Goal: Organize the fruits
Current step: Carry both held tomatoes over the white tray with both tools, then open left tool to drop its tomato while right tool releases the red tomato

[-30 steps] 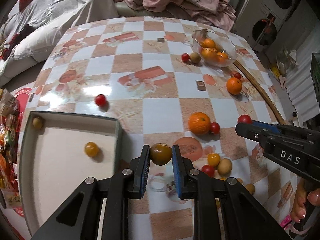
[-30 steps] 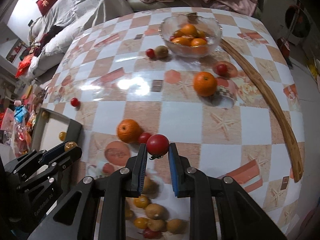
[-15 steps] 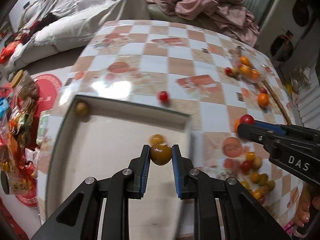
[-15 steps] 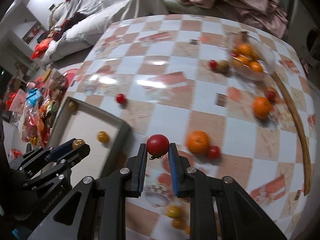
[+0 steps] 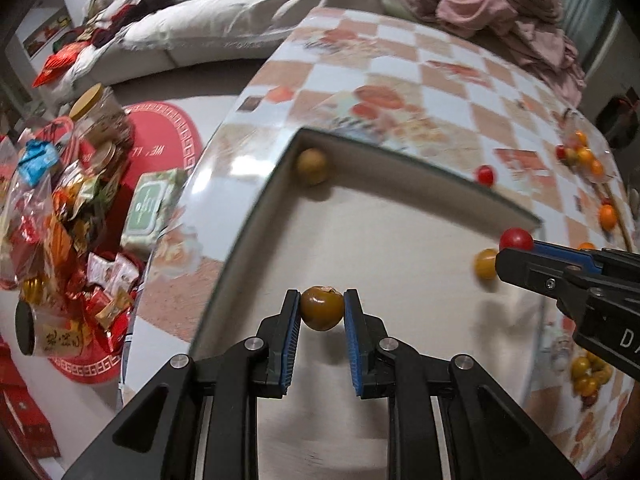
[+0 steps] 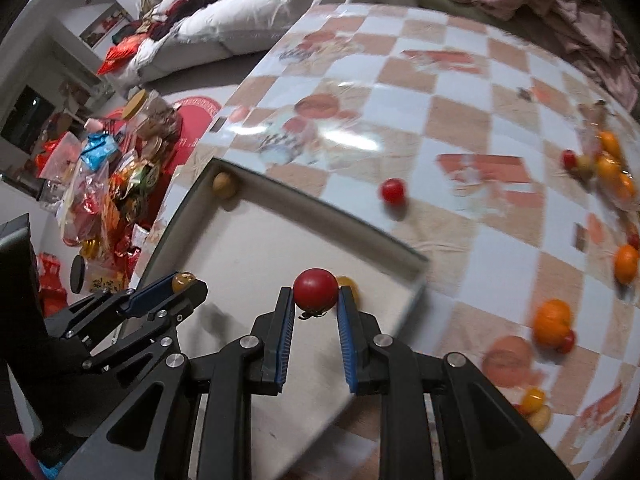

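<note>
My left gripper (image 5: 322, 308) is shut on a brown-orange tomato (image 5: 322, 307) and holds it above the inside of the grey tray (image 5: 280, 168). My right gripper (image 6: 315, 296) is shut on a red tomato (image 6: 315, 289), held over the tray (image 6: 320, 208) near its right rim. It also shows in the left wrist view (image 5: 516, 240) at the right. A tan fruit (image 5: 312, 165) lies in the tray's far corner. A yellow tomato (image 5: 485, 264) lies near the right rim.
A loose red tomato (image 6: 393, 191) lies on the checkered table beyond the tray. Oranges (image 6: 552, 322) and small tomatoes lie at the right. A glass bowl of fruit (image 6: 610, 168) stands far right. Snack bags (image 5: 60, 220) crowd the floor left of the table edge.
Both grippers have moved left from the loose fruit pile to over the tray, each still holding its tomato.
</note>
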Tool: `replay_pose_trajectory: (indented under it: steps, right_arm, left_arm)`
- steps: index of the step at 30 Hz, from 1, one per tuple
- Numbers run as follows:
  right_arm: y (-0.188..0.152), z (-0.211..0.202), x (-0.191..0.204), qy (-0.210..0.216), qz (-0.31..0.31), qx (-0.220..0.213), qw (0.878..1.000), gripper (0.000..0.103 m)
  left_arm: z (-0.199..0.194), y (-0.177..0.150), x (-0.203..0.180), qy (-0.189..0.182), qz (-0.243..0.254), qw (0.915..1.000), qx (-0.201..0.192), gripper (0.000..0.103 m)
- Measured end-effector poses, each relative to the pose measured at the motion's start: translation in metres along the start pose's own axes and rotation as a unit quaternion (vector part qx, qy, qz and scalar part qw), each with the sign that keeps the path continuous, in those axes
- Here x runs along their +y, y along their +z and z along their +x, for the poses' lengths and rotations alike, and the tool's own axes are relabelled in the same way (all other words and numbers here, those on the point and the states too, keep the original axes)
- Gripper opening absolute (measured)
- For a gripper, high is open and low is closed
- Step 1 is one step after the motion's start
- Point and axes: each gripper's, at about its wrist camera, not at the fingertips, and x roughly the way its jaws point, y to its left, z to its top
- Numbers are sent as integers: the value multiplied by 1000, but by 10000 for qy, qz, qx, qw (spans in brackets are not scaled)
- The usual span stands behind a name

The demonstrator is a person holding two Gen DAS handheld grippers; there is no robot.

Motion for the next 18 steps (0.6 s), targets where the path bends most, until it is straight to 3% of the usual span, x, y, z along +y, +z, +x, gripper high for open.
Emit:
replay_pose_trajectory:
  steps: [7,18]
  right_arm:
    - [9,41,16,-85,-171,332,9993,23]
    - [13,55,24,-250,-381,506,9977,24]
  left_arm:
    - [18,-1,10,57,-8,9999,110,23]
    - [19,-1,13,0,63,9999,106,27]
